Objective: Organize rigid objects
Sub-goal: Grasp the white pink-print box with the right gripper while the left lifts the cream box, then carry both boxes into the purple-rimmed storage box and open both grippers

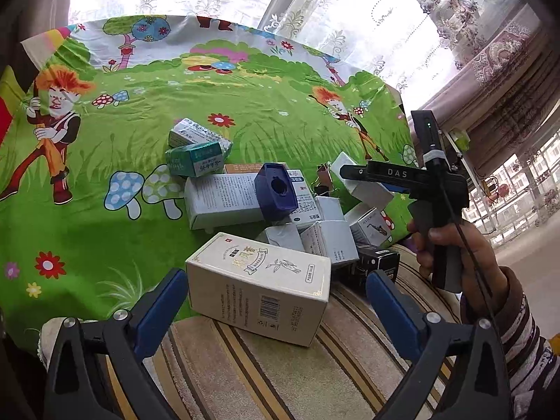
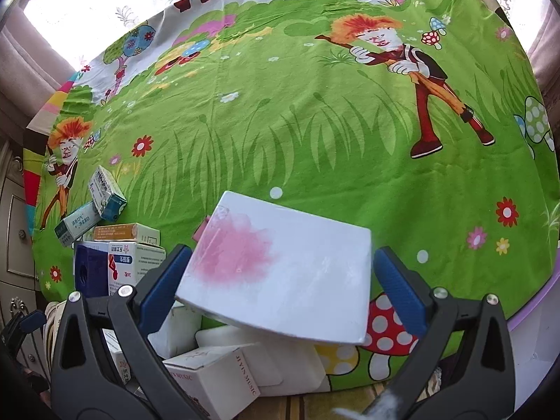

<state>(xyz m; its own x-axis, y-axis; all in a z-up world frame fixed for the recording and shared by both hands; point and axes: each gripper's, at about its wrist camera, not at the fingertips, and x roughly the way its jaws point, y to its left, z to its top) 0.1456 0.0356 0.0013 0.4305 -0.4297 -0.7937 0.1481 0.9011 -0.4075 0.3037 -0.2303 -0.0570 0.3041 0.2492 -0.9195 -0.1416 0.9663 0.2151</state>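
Cloth (image 2: 315, 133) bare beyond box pile (image 2: 115, 255)

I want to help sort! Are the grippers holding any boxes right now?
Left gripper holds nothing, open around the cream box. Right gripper: white box between its fingers, grip unclear.

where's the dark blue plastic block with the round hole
In the left wrist view, the dark blue block sits mid-pile, propped on a long white box.

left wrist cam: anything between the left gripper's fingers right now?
Yes. In the left wrist view the cream carton lies between the open left gripper, neither blue pad pressing on it. It rests partly on the striped cushion.
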